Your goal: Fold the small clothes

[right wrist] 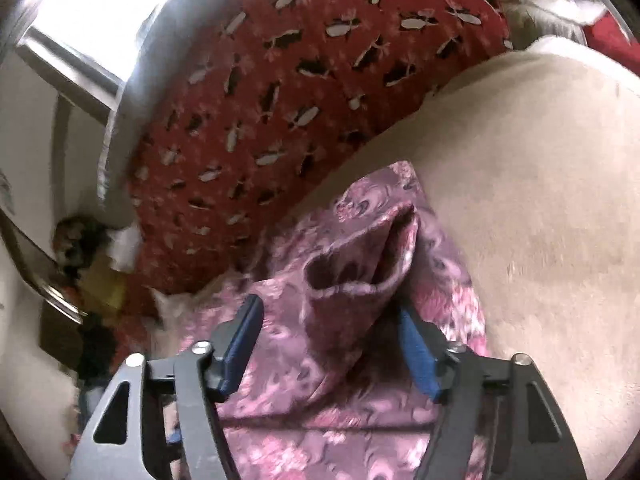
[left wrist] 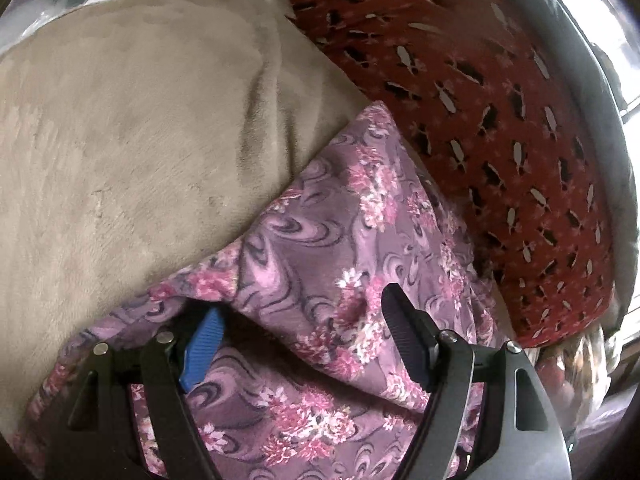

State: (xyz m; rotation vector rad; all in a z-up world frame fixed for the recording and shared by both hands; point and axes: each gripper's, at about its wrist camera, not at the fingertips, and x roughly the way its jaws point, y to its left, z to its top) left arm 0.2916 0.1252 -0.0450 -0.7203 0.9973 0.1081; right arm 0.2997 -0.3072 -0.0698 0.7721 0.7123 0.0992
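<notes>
A small purple garment with pink flowers (left wrist: 320,240) lies on a beige plush blanket (left wrist: 120,140). My left gripper (left wrist: 300,312) is open just above it, the jaws wide apart, and a fold of the cloth covers part of the blue left pad (left wrist: 204,344). In the right wrist view the same garment (right wrist: 320,360) is bunched, with a raised open hem (right wrist: 360,264) standing between the jaws. My right gripper (right wrist: 328,316) is open around this raised fold, its blue pads (right wrist: 240,344) on either side and apart from the cloth.
A red pillow with a black and white print (left wrist: 480,100) lies beside the garment; it also shows in the right wrist view (right wrist: 300,80). A grey rail (left wrist: 580,100) and a bright window (right wrist: 112,12) are behind it. Cluttered items (right wrist: 80,248) sit low at the left.
</notes>
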